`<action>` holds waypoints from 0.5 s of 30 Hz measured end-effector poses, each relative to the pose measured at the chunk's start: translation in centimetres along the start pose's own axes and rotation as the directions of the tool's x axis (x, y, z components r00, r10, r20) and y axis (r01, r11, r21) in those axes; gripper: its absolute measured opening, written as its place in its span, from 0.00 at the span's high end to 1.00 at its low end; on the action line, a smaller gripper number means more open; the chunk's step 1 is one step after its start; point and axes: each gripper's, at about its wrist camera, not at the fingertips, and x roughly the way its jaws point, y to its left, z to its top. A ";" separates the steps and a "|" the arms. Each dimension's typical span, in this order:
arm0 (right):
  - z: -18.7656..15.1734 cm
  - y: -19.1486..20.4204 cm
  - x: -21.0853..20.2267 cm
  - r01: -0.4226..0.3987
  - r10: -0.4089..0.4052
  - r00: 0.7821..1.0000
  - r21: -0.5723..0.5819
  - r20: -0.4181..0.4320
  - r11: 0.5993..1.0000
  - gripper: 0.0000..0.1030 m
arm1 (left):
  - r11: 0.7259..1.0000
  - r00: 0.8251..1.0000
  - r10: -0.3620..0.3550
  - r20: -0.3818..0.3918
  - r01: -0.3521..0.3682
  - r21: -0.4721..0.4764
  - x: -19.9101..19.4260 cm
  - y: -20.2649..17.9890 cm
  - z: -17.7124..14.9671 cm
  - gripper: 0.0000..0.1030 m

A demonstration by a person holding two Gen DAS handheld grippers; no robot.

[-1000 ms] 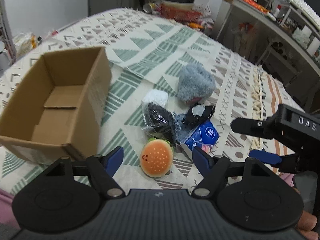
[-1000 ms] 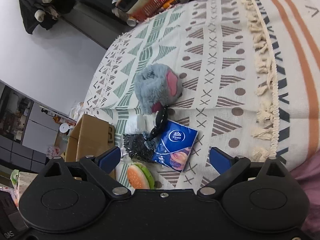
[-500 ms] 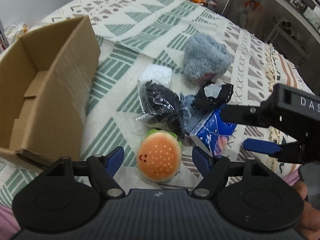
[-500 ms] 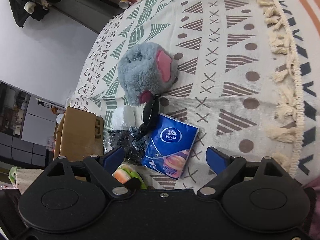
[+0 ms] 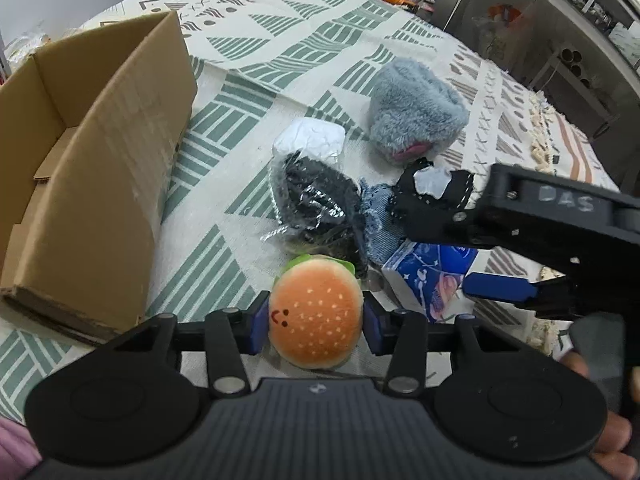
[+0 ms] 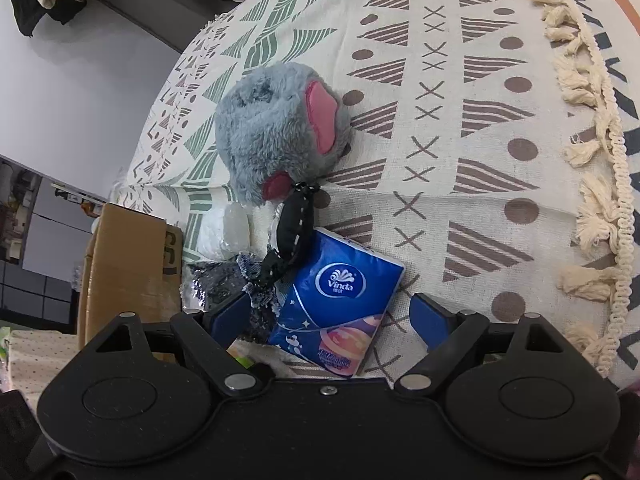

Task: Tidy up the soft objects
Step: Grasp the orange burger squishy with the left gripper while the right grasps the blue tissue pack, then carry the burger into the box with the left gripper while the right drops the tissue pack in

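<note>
Burger plush [image 5: 316, 312] sits on the patterned cloth [image 5: 256, 32] just beside the cardboard box [image 5: 100, 160], with your left gripper [image 5: 316, 314] closed against both its sides. Your right gripper [image 6: 326, 314] stands wide over the blue tissue pack [image 6: 340, 300], gripping nothing. Risk: the plush is rounded and compressible (contact looks near its widest part), so it may squirt out on lifting. The wrapped dark bundle [image 5: 316, 204] touches it and could drag along.

Fuzzy grey plush toy [image 6: 276, 132], glossy plastic tissue pack [image 6: 340, 300], matt corrugated cardboard box [image 5: 100, 168], woven cloth blanket [image 6: 460, 100].
</note>
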 end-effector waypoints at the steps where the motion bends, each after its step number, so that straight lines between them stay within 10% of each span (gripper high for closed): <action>1: -0.1 0.2 0.0 0.010 -0.010 1.000 -0.010 0.003 1.000 0.18 | 1.000 1.000 -0.006 0.009 0.006 -0.004 -0.4 0.1 -0.1 0.56; 6: -0.7 0.5 0.0 0.063 -0.062 0.998 -0.066 0.024 0.996 0.39 | 1.000 0.998 -0.020 0.060 0.020 -0.002 -2.6 0.2 -0.2 0.56; 15: -2.3 0.4 -3.0 0.058 -0.055 0.996 -0.043 0.070 0.997 0.42 | 0.999 0.988 -0.041 0.148 0.045 -0.024 -7.0 1.0 -0.6 0.56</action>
